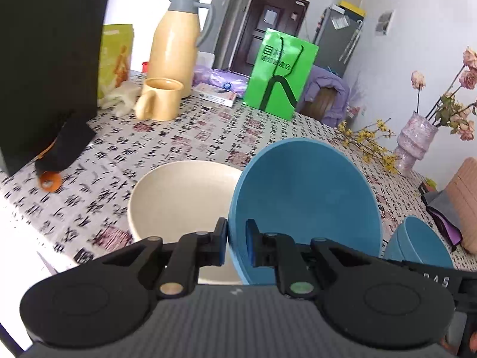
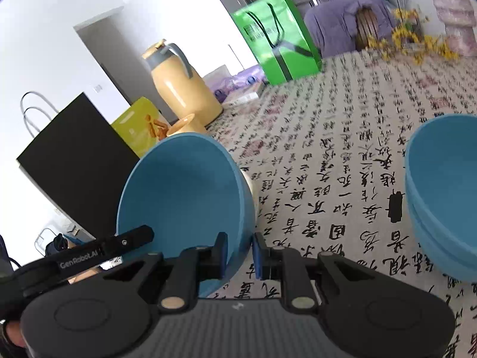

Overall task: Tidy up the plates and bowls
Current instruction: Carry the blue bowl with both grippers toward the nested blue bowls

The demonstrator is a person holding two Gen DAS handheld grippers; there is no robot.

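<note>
Both hand-held grippers point forward and somewhat down over the desk (image 1: 184, 125), which has a cloth printed with black calligraphy on it.

The left hand-held gripper (image 1: 237, 243) is nearly closed, pinching the rim of a blue bowl (image 1: 307, 197) between its pads. One finger (image 1: 221, 240) sits outside the wall, the other inside. The bowl is tilted up on edge so its inside faces the camera. Just left of it and partly behind is a cream bowl (image 1: 179, 200) sitting upright on the desk.

The right hand-held gripper (image 2: 240, 255) is the same deal: jaws almost closed on the rim of what looks like that same blue bowl (image 2: 184, 197), one pad inside and one outside. In the right wrist view the left tool's black finger (image 2: 131, 237) pokes in at the bowl's lower left edge, so both seem to be clamped on the one bowl. Can't say for sure whether the bowl's bottom edge touches the desk.

Off to the right there's a stack of blue bowls (image 2: 444, 197) standing on the desk, well apart from the held one.

Further back: a yellow thermos jug (image 1: 176, 44), a matching mug (image 1: 161, 98), a green paper bag (image 1: 280, 74), a black bag (image 2: 77, 161) and a vase of dried flowers (image 1: 414, 140).
</note>
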